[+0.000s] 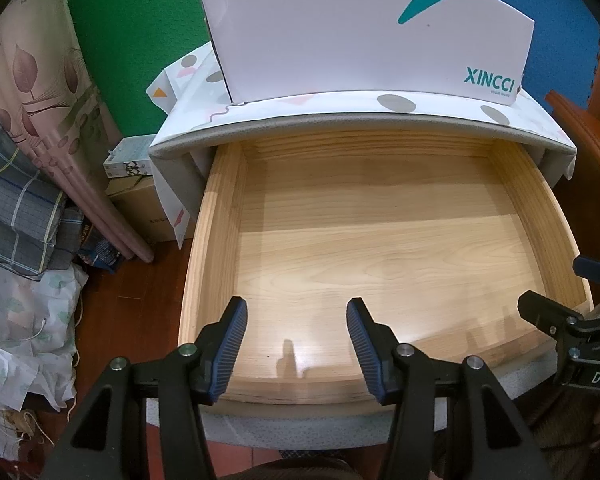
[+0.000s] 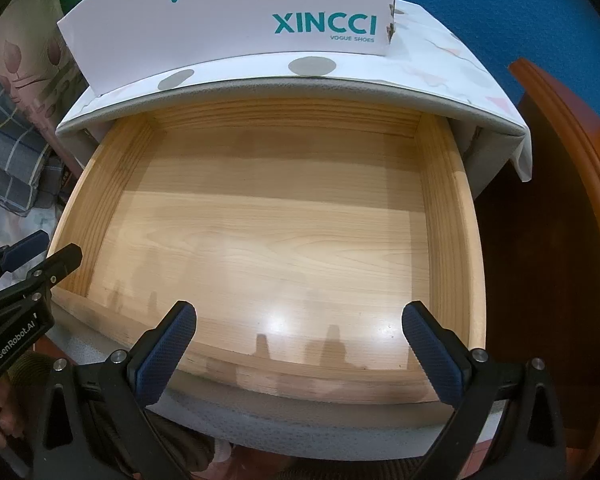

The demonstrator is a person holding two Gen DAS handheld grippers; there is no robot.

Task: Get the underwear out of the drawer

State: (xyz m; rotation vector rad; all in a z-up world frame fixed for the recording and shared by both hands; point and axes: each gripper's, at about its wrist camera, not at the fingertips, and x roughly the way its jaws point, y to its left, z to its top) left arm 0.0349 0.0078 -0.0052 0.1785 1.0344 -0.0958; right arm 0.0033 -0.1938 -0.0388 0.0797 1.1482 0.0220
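Pulled-out wooden drawer [image 1: 380, 216], bare pale floor, no underwear to be seen in either view. Left gripper [image 1: 296, 328] above the near edge, blue-padded fingers [image 1: 232, 344] spread with nothing between. Right gripper [image 2: 300, 344] likewise over the front rim, fingers [image 2: 164, 356] spread wider, also around nothing but air. Each gripper visible at the margin of the other's view, apart from one another.

White shoe box [image 1: 364, 36] lettered XINCCI on top of the cabinet, upon a patterned cloth [image 1: 396, 102] with grey dots draping over the edges. Orange-brown wooden furniture [image 2: 572, 216] close against the drawer's right side. On the left: cardboard box [image 1: 148, 208] and a small printed carton [image 1: 128, 158] on it, just beside the cabinet; rolled leaf-print fabric [image 1: 56, 120] leaning nearby; folded checked bedding [image 1: 16, 208]; crumpled pale sheets [image 1: 24, 328] on the dark wooden floor [image 1: 132, 300]. Green wall [image 1: 132, 40] and blue wall [image 1: 560, 20] behind. Nothing across the drawer's opening.
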